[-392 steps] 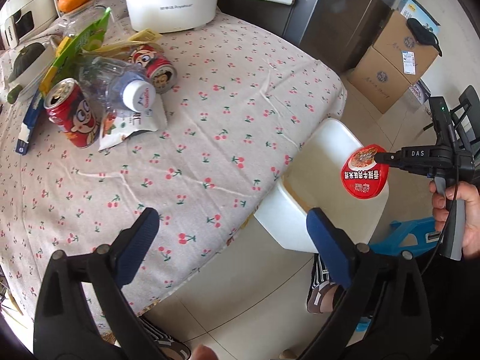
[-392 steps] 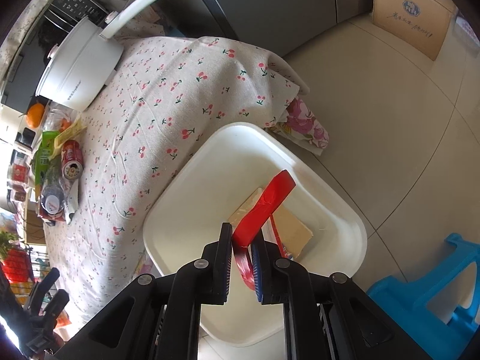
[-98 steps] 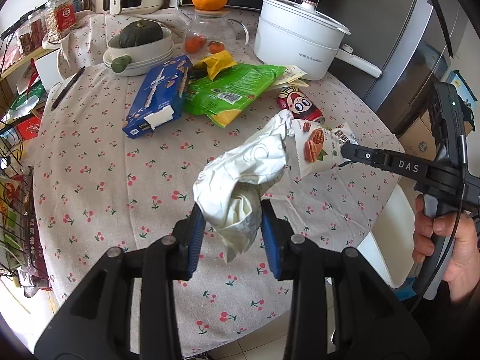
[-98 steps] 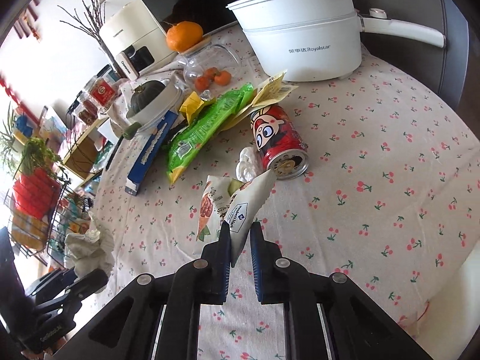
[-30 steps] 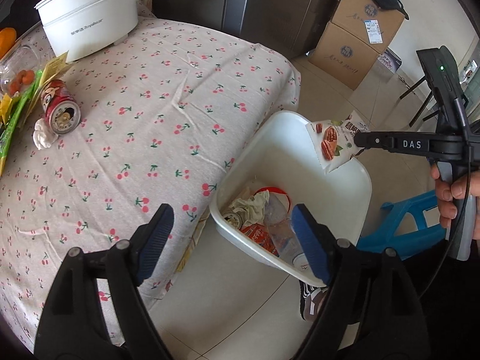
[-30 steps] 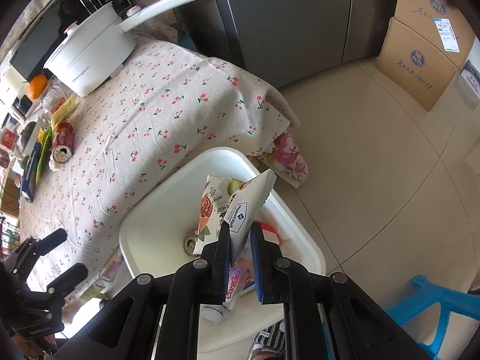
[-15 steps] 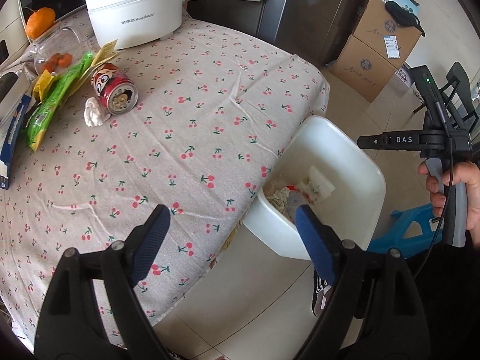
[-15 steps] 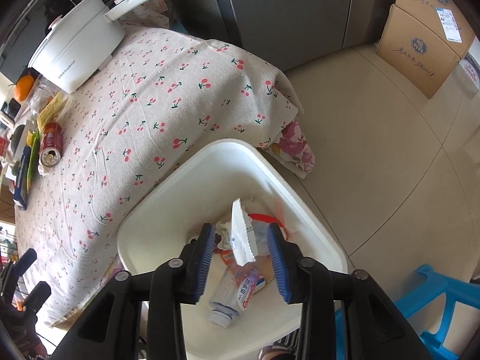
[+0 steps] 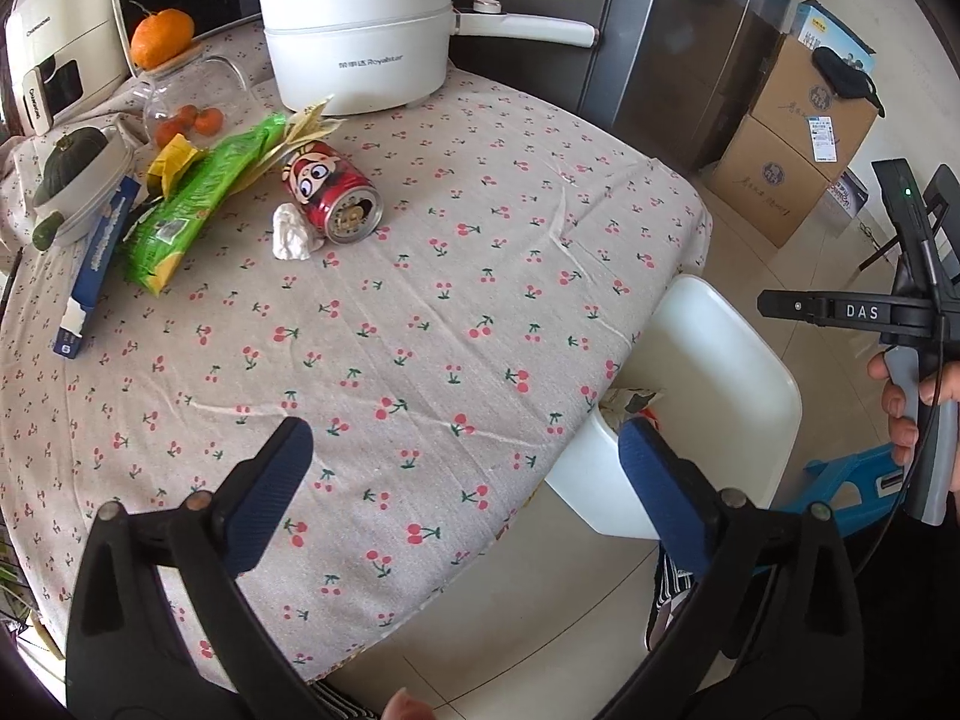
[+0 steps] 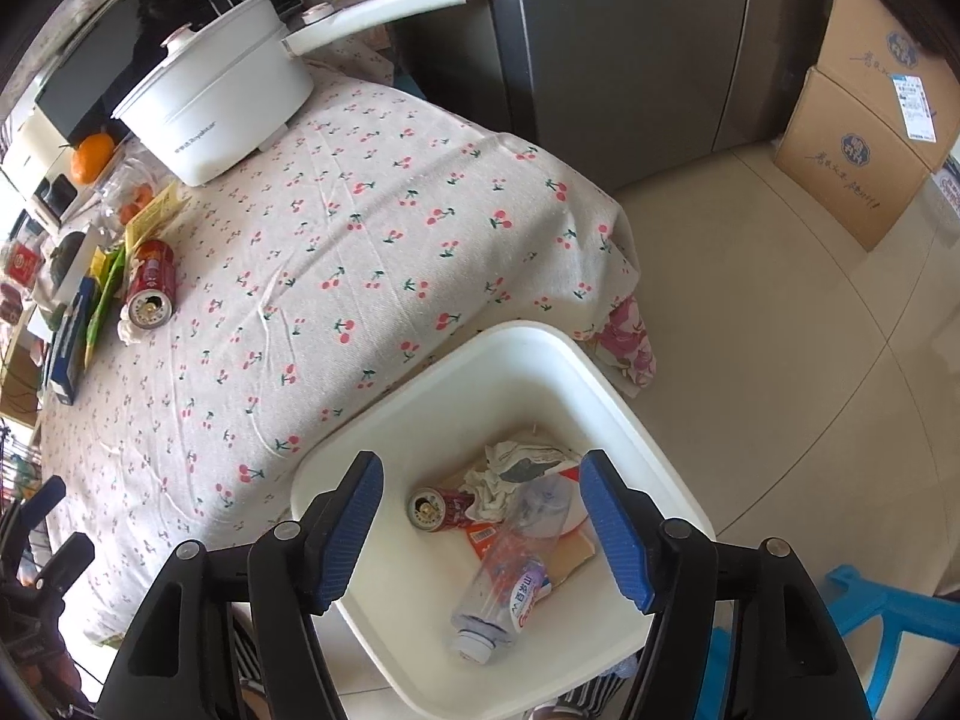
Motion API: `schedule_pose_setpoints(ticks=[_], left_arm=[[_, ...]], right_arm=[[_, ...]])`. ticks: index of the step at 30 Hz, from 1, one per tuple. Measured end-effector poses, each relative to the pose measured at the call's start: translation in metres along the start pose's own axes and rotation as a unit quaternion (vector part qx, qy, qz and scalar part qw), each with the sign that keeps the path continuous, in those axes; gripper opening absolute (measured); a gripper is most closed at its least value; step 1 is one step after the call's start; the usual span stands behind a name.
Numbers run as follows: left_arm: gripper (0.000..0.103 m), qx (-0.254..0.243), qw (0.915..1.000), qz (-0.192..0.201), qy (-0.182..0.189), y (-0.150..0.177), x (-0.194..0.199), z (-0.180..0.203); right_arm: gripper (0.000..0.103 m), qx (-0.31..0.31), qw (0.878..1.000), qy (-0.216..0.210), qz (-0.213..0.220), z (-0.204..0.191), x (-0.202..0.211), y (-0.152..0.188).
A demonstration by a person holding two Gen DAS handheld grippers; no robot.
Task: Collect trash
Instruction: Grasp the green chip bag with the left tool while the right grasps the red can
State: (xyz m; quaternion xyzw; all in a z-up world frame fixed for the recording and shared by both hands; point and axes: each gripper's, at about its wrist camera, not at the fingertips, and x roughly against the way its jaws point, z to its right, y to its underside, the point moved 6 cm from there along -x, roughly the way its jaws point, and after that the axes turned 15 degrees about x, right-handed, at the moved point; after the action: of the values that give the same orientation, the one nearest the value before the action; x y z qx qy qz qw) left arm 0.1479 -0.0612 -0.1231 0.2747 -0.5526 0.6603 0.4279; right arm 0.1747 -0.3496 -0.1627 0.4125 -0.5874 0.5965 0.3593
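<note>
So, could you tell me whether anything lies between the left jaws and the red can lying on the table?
Nothing visible does. Only bare cherry-print tablecloth lies between the open left gripper and the red can. A crumpled white tissue sits against the can's left side, not across the approach.

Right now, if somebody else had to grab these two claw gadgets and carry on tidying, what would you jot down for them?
Left claw: open, empty, above the table edge.
Right claw: open, empty, over the white bin.
Done: bin on the floor beside the table holds a red can, a clear plastic bottle, crumpled wrappers.
Left on the tablecloth: a red can on its side with a crumpled white tissue beside it. Green snack bag and blue box nearby; unclear whether those are trash.
Probably take the can and tissue next.
</note>
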Motion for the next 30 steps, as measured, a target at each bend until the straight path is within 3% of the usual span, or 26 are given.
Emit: schedule_pose_setpoints(ticks=[7, 13, 20, 30], left_arm=[[0.102, 0.059, 0.9973, 0.037, -0.023, -0.014, 0.012, -0.046], [0.102, 0.112, 0.9902, 0.068, -0.049, -0.023, 0.02, -0.092], [0.102, 0.103, 0.9836, 0.101, -0.109, -0.044, 0.014, -0.133], [0.102, 0.049, 0.9852, 0.092, -0.136, -0.089, -0.028, -0.151]], right_arm=[[0.082, 0.035, 0.999, -0.013, 0.026, -0.043, 0.009, -0.021], [0.084, 0.07, 0.997, -0.018, 0.026, -0.082, 0.0, -0.038], [0.084, 0.107, 0.994, -0.016, 0.032, -0.122, -0.016, -0.07], [0.084, 0.131, 0.989, -0.033, 0.052, -0.171, -0.044, -0.113]])
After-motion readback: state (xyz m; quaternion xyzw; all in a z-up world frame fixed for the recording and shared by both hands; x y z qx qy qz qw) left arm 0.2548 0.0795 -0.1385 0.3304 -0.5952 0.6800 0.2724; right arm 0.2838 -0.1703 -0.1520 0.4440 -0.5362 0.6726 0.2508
